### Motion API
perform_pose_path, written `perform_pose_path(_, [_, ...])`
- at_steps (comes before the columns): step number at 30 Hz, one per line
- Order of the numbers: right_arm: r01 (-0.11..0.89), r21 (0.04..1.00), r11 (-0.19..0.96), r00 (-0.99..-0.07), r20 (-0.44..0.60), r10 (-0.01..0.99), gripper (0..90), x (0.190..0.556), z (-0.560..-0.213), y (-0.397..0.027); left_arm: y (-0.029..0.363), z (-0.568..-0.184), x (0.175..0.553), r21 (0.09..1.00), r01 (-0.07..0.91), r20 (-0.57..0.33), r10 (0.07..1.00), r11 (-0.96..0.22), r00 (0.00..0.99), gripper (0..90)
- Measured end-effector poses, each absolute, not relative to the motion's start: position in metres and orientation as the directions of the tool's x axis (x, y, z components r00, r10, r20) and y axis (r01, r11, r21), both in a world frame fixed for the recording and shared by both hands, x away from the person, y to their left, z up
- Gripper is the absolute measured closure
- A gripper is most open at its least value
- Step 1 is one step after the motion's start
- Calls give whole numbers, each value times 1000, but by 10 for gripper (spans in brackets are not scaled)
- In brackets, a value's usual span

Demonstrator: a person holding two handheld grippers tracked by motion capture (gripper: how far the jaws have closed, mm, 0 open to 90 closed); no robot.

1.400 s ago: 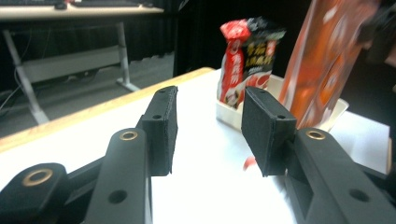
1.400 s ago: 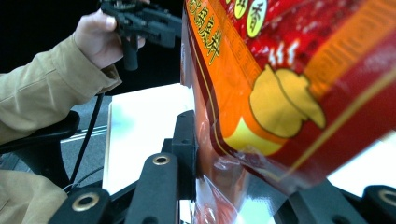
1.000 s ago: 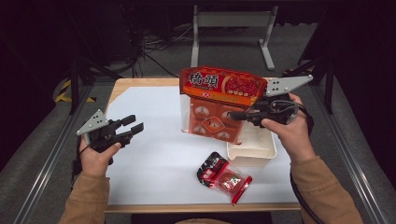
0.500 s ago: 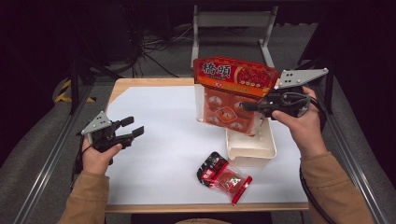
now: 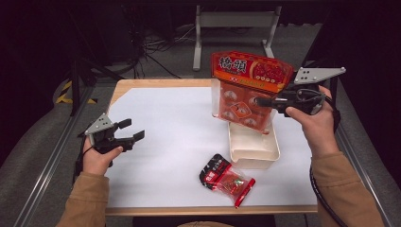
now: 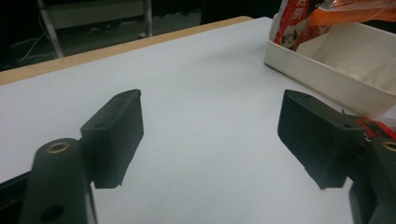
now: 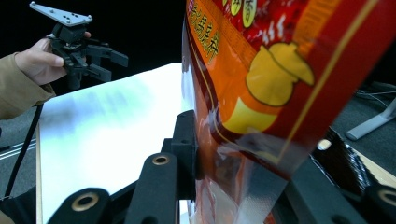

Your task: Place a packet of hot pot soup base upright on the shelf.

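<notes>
White paper covers the wooden table (image 5: 124, 85), with dark floor and cables behind. On it sit a cream tray (image 5: 253, 150) and, just in front, a small red packet (image 5: 226, 178). The right gripper (image 5: 265, 102) is clamped on the edge of a large red snack bag (image 5: 249, 72), which hangs upright above the tray's far end. My judgement: the bag is being placed into or taken from the tray, so keep the pinch firm and the bag vertical. The left gripper (image 5: 132, 132) hovers well apart over bare paper, its 2 jaws wide, holding nothing.
</notes>
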State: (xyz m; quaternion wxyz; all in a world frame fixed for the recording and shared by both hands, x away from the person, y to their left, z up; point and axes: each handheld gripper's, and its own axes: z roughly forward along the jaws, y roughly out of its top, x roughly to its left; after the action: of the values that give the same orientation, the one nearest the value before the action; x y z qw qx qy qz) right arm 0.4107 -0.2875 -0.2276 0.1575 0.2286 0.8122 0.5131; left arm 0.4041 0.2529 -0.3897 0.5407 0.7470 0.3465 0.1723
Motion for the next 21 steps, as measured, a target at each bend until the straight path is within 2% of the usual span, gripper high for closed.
perform_pose_path(8, [223, 905, 362, -833, -16, 552, 702, 414, -230, -297, 253, -393, 406, 922, 348, -130, 710, -170, 692, 117])
perform_pose_path(21, [248, 917, 312, -805, 16, 593, 702, 409, -248, -313, 253, -395, 407, 921, 346, -124, 708, -178, 695, 78])
